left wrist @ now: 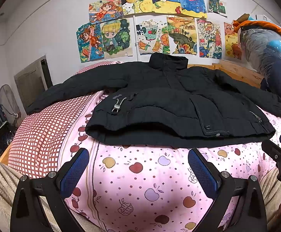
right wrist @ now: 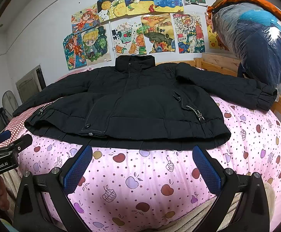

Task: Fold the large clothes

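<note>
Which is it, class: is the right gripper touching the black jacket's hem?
Apart. The right wrist view shows the right gripper open, with pink bedding visible between its fingertips and the black jacket.

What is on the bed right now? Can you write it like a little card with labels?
garment: black jacket spread flat, front up, sleeves out
under it: pink apple-print quilt
left gripper: open, short of the hem, holding nothing
right gripper: open, short of the hem, holding nothing
wall: colourful drawings
folding: not begun
</note>
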